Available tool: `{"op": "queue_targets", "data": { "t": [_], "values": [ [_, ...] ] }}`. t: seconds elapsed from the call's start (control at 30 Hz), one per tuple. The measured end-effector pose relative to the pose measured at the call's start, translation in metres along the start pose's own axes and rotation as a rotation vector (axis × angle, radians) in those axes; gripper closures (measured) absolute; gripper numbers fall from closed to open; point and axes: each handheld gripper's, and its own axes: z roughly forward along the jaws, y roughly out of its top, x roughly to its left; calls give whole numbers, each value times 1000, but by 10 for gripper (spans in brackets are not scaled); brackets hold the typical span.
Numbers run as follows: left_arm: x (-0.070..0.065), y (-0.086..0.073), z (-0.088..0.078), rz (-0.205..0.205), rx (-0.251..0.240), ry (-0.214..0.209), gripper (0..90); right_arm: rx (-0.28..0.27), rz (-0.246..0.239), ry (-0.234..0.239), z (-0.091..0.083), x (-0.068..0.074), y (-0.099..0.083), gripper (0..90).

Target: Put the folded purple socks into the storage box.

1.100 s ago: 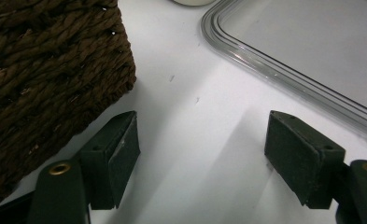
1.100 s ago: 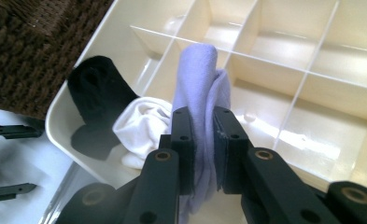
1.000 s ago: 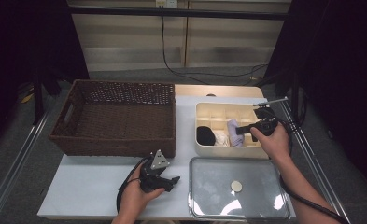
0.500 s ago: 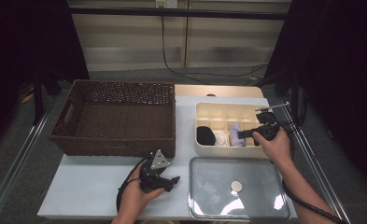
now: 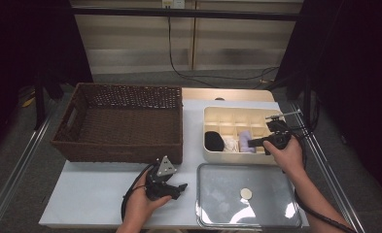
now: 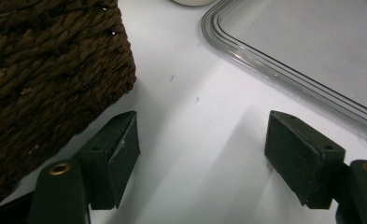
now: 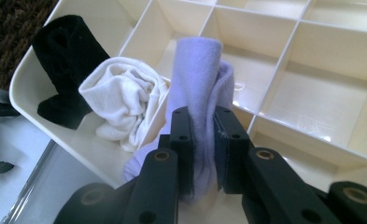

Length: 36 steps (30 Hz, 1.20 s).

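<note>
My right gripper (image 7: 203,140) is shut on a rolled lavender sock (image 7: 197,88), holding it over the near row of the cream divided box (image 7: 307,93). A white rolled sock (image 7: 123,100) and a black rolled sock (image 7: 64,60) lie in the compartments to its left. In the high view the right gripper (image 5: 257,141) sits at the box's front right, with the lavender sock (image 5: 245,140) just inside the rim. My left gripper (image 5: 179,188) rests on the white table near the front, jaws open with nothing between them; its pads (image 6: 123,158) frame bare tabletop.
A large dark wicker basket (image 5: 120,121) stands at the left. A clear lid (image 5: 249,201) with a small round knob lies in front of the divided box (image 5: 213,114). Cables trail from both grippers. The table's front edge is close to the left hand.
The right gripper has come down and toward the front of the box with the lavender sock, which is now low in a near compartment. The left gripper has stayed still.
</note>
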Motion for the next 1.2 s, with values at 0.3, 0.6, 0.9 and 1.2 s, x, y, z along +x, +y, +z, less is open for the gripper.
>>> {"op": "queue_targets", "data": {
  "t": [0.3,0.6,0.9,1.2],
  "values": [
    [0,0,0,0,0,1,259,11,-13,-13,3,1,-3,788],
    [0,0,0,0,1,1,259,20,-9,-10,5,0,-5,784],
    [0,0,0,2,-1,1,258,40,-23,-23,8,1,-6,782],
    [0,0,0,2,-1,1,259,70,-45,-42,11,4,-4,780]
  ]
}}
